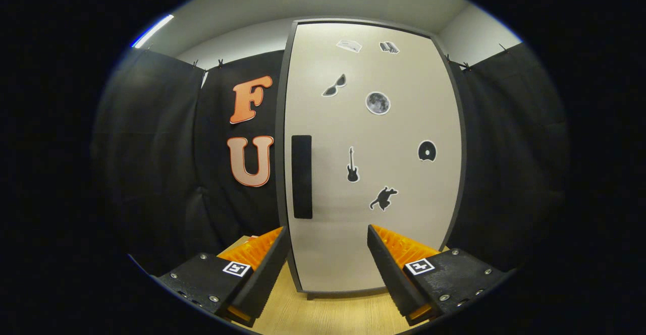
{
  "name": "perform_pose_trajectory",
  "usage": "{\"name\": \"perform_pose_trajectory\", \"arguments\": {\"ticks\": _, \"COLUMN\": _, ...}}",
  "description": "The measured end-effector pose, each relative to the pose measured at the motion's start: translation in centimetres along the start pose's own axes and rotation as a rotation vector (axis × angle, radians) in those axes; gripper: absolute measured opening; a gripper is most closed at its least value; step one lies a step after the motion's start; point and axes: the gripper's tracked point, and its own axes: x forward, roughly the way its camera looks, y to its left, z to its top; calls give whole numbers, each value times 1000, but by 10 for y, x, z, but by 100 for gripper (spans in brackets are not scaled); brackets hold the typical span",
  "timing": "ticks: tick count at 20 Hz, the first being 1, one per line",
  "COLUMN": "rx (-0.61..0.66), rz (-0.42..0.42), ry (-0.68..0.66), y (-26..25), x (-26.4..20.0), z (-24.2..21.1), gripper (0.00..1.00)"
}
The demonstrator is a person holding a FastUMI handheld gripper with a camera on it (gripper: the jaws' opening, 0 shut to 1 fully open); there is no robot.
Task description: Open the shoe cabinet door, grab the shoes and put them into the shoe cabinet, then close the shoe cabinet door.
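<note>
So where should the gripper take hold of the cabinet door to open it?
Probably at the dark vertical handle near the door left edge, coming straight on. The open gripper points at the shut door, handle just above its left finger.

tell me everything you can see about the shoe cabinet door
The shoe cabinet door is a tall, pale beige panel with a smooth matte face and a thin dark frame. It is shut and stands upright on the light wooden surface. A dark vertical handle sits near one side edge. Stickers dot its face, among them a guitar, a moon and sunglasses. The open tool is just ahead of its lower part, not touching it.
</note>
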Motion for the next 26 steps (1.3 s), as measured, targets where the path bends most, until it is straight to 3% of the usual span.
{"name": "perform_pose_trajectory", "arguments": {"ticks": 14, "rx": 0, "rz": -103, "ry": -19, "y": -66, "x": -172, "z": 26, "gripper": 96}}
{"name": "perform_pose_trajectory", "arguments": {"ticks": 26, "rx": -4, "rz": -108, "ry": -15, "y": -67, "x": -187, "z": 22, "gripper": 96}}
